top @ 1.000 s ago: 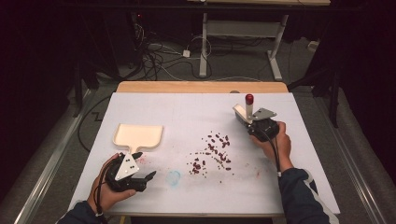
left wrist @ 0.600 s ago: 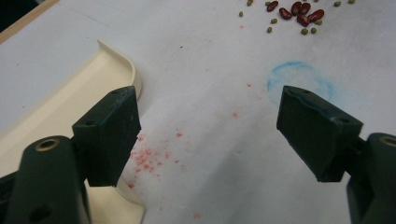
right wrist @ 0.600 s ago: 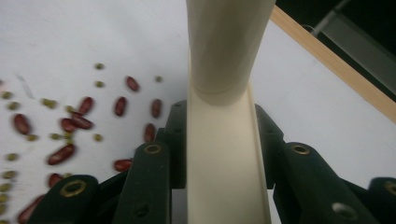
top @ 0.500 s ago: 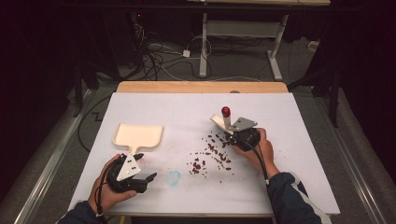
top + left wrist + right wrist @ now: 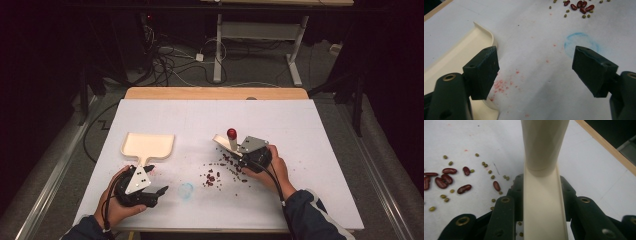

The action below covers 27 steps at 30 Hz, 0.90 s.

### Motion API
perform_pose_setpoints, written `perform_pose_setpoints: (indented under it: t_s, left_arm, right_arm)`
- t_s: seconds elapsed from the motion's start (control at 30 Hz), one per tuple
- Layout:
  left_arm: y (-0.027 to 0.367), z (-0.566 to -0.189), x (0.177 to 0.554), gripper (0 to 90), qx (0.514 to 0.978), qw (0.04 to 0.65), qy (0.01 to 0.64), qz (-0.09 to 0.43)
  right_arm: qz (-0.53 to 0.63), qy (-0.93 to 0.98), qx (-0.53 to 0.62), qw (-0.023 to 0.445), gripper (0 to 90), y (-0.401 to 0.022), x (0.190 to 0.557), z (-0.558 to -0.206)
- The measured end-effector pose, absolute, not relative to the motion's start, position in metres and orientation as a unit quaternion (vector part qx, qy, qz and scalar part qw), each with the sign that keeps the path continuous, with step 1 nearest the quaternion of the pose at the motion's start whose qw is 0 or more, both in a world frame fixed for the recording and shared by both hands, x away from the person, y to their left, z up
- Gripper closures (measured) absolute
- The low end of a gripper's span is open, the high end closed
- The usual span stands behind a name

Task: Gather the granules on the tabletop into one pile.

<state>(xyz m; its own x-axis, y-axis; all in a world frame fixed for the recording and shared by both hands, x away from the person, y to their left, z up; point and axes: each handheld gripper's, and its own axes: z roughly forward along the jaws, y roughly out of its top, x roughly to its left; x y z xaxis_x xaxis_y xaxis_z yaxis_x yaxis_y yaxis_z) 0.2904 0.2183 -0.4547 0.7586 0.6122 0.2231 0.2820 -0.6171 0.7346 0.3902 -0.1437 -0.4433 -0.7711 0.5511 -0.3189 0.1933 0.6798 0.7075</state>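
Brush: cream handle with a red knob (image 5: pixel 232 133) on top, clamped in the right gripper (image 5: pixel 248 153). In the right gripper view the handle (image 5: pixel 544 195) runs straight up the middle between the jaws, which press on it from both sides.
Brush spot: right of the table's middle, standing over the far edge of the bean patch; the pale head (image 5: pixel 221 141) sticks out left of the gripper, low by the table.
Right gripper: shut tight on the brush, hand (image 5: pixel 272 167) wrapped round it from the near right side, grey plate on top.
Beans: red beans (image 5: pixel 210 178) and little green ones (image 5: pixel 486 165) scattered on the white table (image 5: pixel 300 130), just left of and below the right gripper. Some lie right at the jaws in the right gripper view.
Dustpan: cream dustpan (image 5: pixel 148 145) flat on the table to the left, handle pointing toward the person, well apart from the brush.
Left gripper: the left gripper (image 5: pixel 145 187) sits near the front left, jaws wide apart, nothing between them. In its own view the dustpan (image 5: pixel 456 60) edge is right beside one jaw, can't tell if they touch.
Marks: faint blue ring (image 5: pixel 580 43) on the table between the left gripper and the beans, plus red specks (image 5: pixel 504 83) near the dustpan.
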Motion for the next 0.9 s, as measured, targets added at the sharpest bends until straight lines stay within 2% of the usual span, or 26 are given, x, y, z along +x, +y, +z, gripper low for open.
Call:
perform_pose_setpoints:
  t_s: [0.37,0.7,0.9]
  left_arm:
    - [0.218,-0.454,0.29,20.6,0.869,0.353,0.255,0.234]
    - [0.218,-0.454,0.289,20.6,0.869,0.353,0.256,0.234]
    - [0.218,-0.454,0.289,20.5,0.87,0.352,0.255,0.233]
  right_arm:
    - [0.344,0.881,0.202,0.254,67.1,-0.145,0.386,-0.439]
    - [0.346,0.89,0.179,0.238,67.1,-0.14,0.367,-0.436]
    - [0.352,0.884,0.174,0.255,67.4,-0.142,0.363,-0.431]
